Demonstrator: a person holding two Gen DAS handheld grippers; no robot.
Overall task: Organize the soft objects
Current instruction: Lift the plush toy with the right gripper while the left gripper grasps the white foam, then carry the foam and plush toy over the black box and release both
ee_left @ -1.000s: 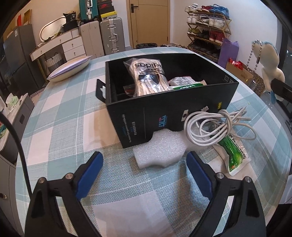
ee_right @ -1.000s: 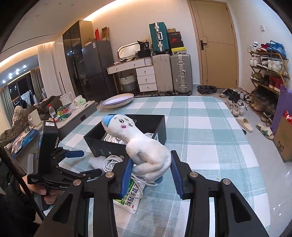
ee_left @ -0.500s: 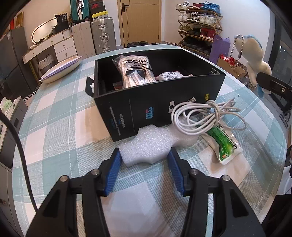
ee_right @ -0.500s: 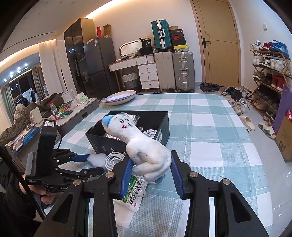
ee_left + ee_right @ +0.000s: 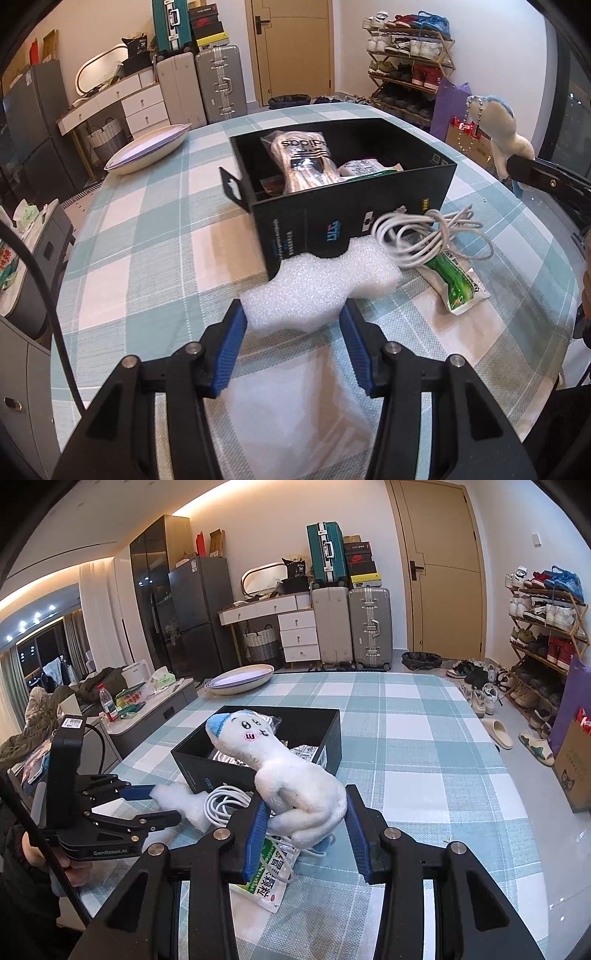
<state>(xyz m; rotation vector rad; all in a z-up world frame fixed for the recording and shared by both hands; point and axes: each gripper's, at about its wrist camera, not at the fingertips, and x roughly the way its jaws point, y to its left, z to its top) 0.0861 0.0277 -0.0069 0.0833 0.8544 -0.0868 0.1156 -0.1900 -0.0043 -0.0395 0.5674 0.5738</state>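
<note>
Checked teal-and-white cloth covered the round worktop (image 5: 155, 236), and on it stood the open black cardboard box (image 5: 351, 221), already holding a clear bagged pair of socks and some packets. Against its near wall lay the white foam block (image 5: 314, 288), with a coiled white cable (image 5: 417, 236) resting partly on its far end and a green-printed sachet (image 5: 458, 288) just beside that. The left gripper (image 5: 291, 332) had its jaws closed onto the near end of the foam, which looked pinched between the blue pads; lifting it could, I judged, drag the cable along or tip it off onto the cloth, and a shallow bite on such springy stuff might slip. The right gripper (image 5: 304, 823) held the white plush toy with a blue tip (image 5: 280, 771) clamped by its lower body, above the sachet and well clear of the box. Its bead chain might snag the box rim on the way in.
</note>
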